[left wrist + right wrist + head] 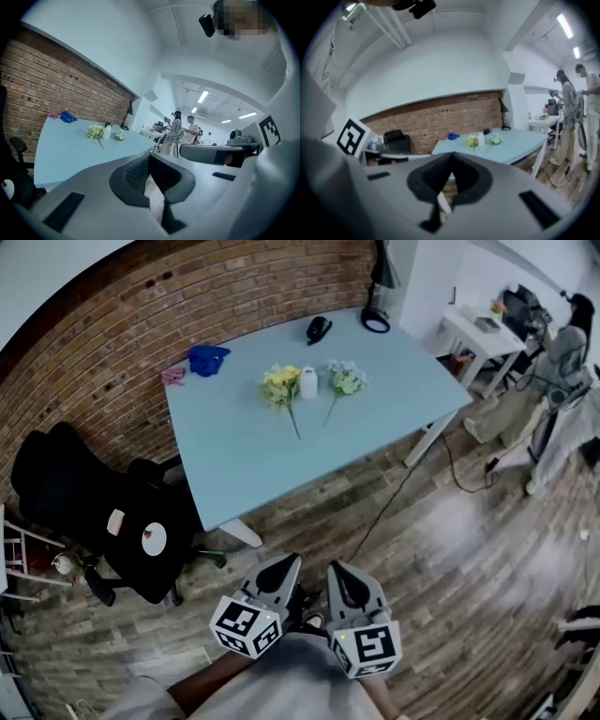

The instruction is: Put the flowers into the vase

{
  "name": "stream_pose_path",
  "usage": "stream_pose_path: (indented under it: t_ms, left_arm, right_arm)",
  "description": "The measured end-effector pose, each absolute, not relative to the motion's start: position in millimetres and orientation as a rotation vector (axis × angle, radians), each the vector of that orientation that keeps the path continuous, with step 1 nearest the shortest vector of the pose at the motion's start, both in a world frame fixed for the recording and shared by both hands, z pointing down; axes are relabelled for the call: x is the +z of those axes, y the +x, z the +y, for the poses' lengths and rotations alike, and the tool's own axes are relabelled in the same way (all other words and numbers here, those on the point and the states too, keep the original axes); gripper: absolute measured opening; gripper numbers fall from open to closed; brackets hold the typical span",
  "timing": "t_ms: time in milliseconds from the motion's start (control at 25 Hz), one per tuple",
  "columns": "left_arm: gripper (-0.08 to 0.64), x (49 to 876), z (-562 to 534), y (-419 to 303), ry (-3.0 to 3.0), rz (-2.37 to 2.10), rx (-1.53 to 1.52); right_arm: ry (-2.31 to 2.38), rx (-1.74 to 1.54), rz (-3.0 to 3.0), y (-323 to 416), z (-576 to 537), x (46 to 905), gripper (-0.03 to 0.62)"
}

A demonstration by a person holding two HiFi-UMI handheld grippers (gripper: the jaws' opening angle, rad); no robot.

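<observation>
A: Where are the flowers [280,385]?
B: Lying flat on the bench [262,456], flanking the white vase [308,382].
A: Claws?
B: Left claw [284,565] and right claw [341,572] are both clenched, empty, well short of it.

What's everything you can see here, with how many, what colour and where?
table: one, light blue, against the brick wall
vase: one, white, on the table between the flower bunches
yellow flowers: one bunch, lying left of the vase
pale green flowers: one bunch, lying right of the vase
cloth: one, blue, table's far left corner
pink thing: one, beside the cloth
black object: one, table's far edge, unidentifiable
lamp: one, black, table's far right corner
office chair: one, black, left of the table
people: at least two, far right
left gripper: one, grey, shut, empty, away from the table
right gripper: one, grey, shut, empty, beside the left
</observation>
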State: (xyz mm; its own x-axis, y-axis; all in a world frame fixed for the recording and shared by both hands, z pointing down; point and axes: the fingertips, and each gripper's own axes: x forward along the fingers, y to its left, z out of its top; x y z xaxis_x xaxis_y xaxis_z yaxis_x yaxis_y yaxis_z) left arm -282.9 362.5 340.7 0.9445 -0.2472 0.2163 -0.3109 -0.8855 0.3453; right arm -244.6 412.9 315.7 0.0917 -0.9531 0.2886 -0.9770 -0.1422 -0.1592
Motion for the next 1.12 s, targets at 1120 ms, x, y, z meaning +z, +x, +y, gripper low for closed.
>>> stream_pose_path:
  t_ms: [1120]
  left_arm:
    - [0.018,319.6,211.2,-216.4,2.748,-0.206,0.135]
  right_arm:
    - [2.223,0.513,-2.025,-200.3,240.7,306.6,0.023]
